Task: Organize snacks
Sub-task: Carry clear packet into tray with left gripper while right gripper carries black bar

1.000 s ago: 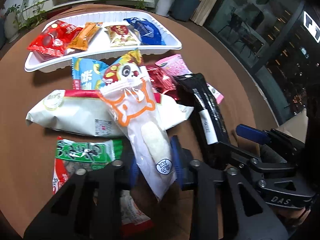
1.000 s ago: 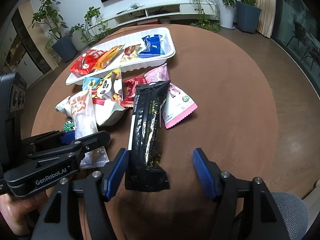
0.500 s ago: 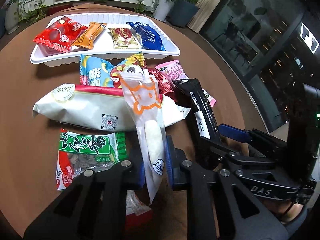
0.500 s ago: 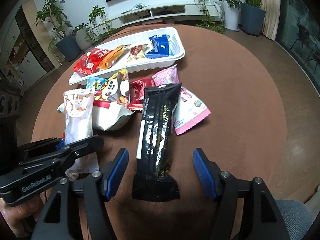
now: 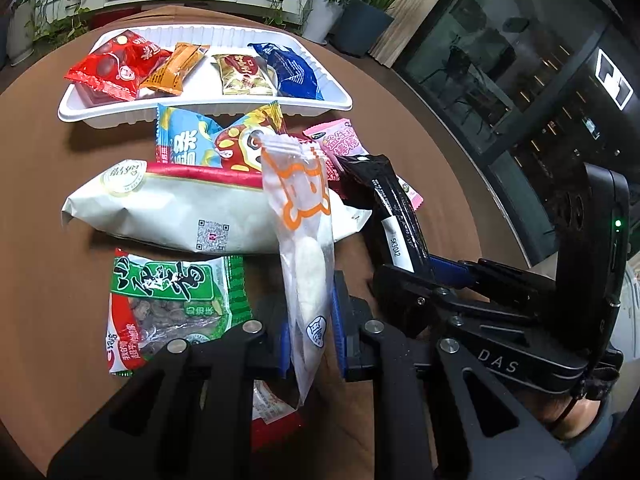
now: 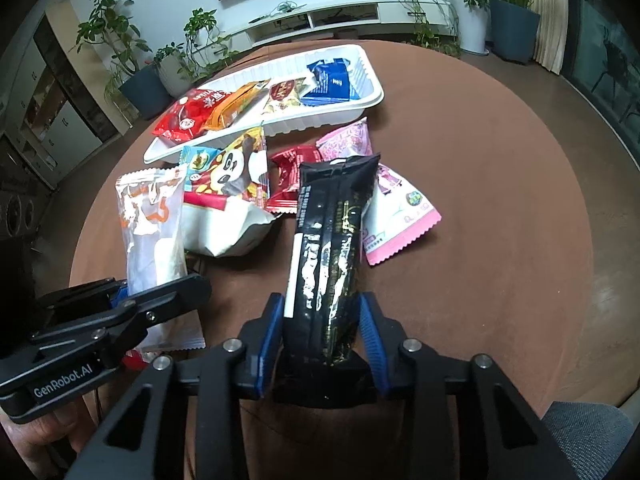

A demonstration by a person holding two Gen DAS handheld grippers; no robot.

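Note:
A long clear packet with an orange cat print (image 5: 304,240) stands tilted up from the round brown table, its lower end pinched in my left gripper (image 5: 312,332), which is shut on it. The same packet (image 6: 152,232) and left gripper (image 6: 158,288) show at the left of the right wrist view. A long black packet (image 6: 332,232) lies lengthwise toward the tray. My right gripper (image 6: 320,328) is closing, both blue pads against the sides of the packet's near end. The white tray (image 5: 208,110) at the far side holds several small snacks.
Loose on the table lie a big white bag (image 5: 180,212), a green and red nut packet (image 5: 172,292), a panda packet (image 6: 228,172), a red packet (image 6: 292,176) and a pink packet (image 6: 396,220). Bare tabletop (image 6: 500,200) stretches right. Potted plants and a low cabinet stand beyond.
The right jaws have come in from wide apart onto the black packet's sides. The left jaws have tightened on the clear packet, which now stands straighter.

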